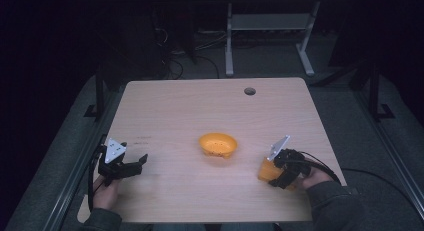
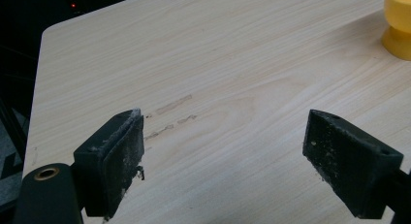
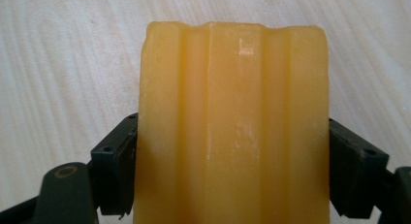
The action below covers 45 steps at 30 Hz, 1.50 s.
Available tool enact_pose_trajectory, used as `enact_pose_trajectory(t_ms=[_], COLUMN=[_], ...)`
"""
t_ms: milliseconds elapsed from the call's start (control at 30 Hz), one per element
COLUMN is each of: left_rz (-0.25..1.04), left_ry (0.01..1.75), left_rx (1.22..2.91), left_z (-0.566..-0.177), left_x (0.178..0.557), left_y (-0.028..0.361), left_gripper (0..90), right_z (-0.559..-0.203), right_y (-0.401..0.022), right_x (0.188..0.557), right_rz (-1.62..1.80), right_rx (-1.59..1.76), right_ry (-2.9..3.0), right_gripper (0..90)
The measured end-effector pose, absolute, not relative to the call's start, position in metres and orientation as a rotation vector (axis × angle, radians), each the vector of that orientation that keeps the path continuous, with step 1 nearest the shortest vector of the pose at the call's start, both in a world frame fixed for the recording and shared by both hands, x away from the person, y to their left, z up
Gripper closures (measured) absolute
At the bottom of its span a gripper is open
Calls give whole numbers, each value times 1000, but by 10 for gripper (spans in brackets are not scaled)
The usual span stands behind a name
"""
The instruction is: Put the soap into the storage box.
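Note:
An orange bowl (image 1: pixel 218 144) sits near the middle of the wooden table (image 1: pixel 200 106); its edge also peeks in at the top right of the left gripper view as the bowl (image 2: pixel 398 25). My right gripper (image 1: pixel 274 173) is shut on an orange ridged cup (image 1: pixel 265 170) at the table's right front; in the right gripper view the cup (image 3: pixel 232 132) stands between both jaws, which press its sides. My left gripper (image 1: pixel 135 166) hovers at the left front, open, with nothing between its fingers (image 2: pixel 114 161) but bare wood.
A round cable hole (image 1: pixel 249 91) lies near the table's far edge. Faint scuff marks (image 2: pixel 169 115) show on the wood ahead of the left gripper. A white desk frame (image 1: pixel 270 36) stands on the dark floor beyond the table.

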<state>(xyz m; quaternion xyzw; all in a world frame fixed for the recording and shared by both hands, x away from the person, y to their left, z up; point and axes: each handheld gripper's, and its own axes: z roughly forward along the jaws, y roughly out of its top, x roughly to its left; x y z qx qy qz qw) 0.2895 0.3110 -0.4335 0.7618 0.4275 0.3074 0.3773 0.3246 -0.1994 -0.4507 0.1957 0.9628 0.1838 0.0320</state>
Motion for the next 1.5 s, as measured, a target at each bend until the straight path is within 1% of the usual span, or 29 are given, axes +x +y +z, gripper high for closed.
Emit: enact_pose_trajectory(t_ms=[133, 400, 1033, 1500], left_rz=[786, 785, 791, 802], left_ry=[1093, 1097, 1101, 1092], left_rx=[1949, 1942, 1934, 1943], left_z=[-433, -433, -432, -432], left_x=[290, 289, 289, 289], left_y=[311, 311, 312, 311], left_gripper=[141, 141, 141, 141], right_z=[-449, -432, -403, -395], right_y=[-199, -196, -180, -169], right_x=[323, 324, 336, 348], right_rz=[583, 586, 583, 592], right_rx=[585, 548, 488, 446], right_ry=[2966, 2947, 2934, 2935], right_gripper=[204, 205, 206, 206])
